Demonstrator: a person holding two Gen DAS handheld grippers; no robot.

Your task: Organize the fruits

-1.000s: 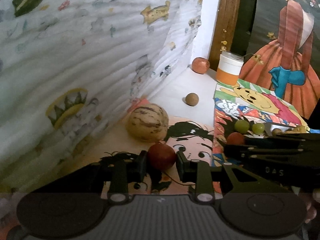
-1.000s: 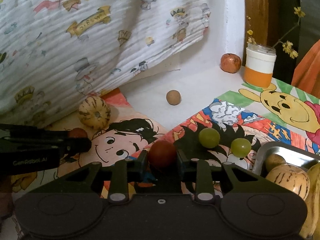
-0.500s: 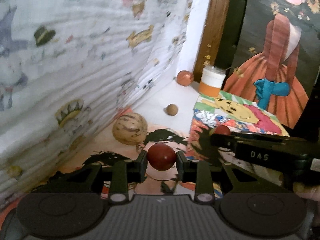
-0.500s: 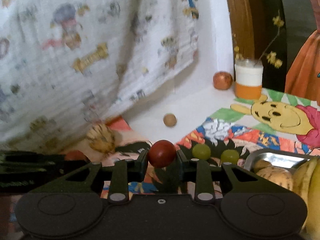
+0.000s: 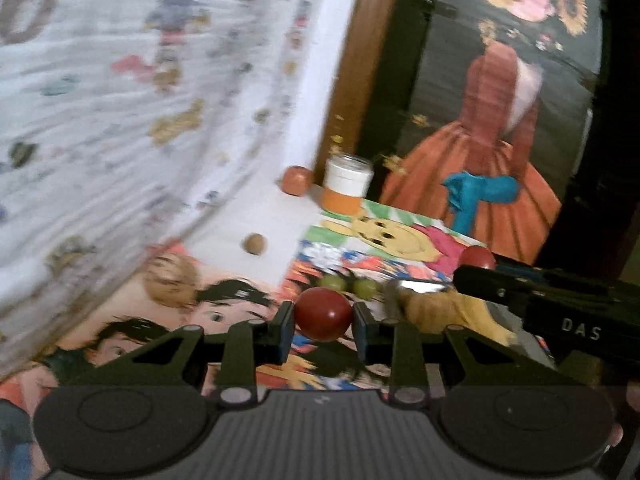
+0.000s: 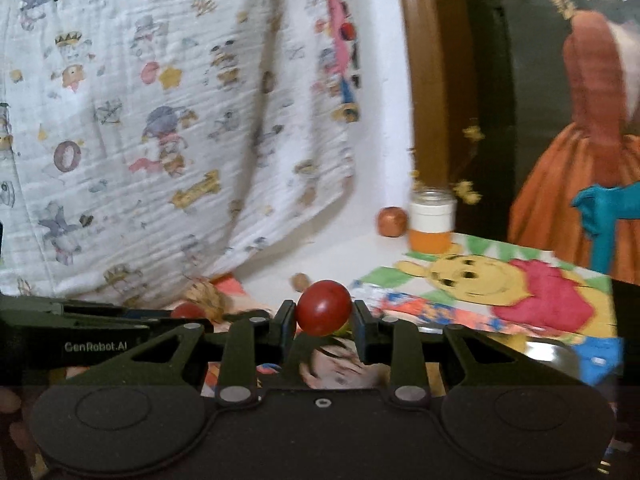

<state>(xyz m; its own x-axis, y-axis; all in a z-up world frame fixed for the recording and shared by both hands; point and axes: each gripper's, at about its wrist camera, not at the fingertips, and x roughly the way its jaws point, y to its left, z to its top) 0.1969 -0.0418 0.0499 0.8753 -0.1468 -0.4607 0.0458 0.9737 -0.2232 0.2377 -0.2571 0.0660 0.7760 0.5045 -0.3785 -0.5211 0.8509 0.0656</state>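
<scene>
My left gripper (image 5: 322, 320) is shut on a small red fruit (image 5: 323, 313) and holds it above the cartoon mats. My right gripper (image 6: 323, 314) is shut on another small red fruit (image 6: 323, 306), also lifted; it shows in the left wrist view (image 5: 477, 258) at the right. Two green grapes (image 5: 349, 285) lie on the colourful mat. A metal tray (image 5: 420, 286) holds yellow fruit (image 5: 452, 312). A striped round melon (image 5: 170, 284) sits on the left mat. The left gripper with its fruit shows in the right wrist view (image 6: 186, 311).
A white and orange jar (image 5: 347, 188), an orange-brown fruit (image 5: 297, 180) and a small brown ball (image 5: 254, 244) stand on the white surface at the back. A printed cloth (image 5: 120, 100) hangs on the left. A Winnie-the-Pooh mat (image 6: 500, 284) lies right.
Both grippers have risen with their red fruits and the views have tilted up and swung right. The right gripper has moved up and away over the tray.
</scene>
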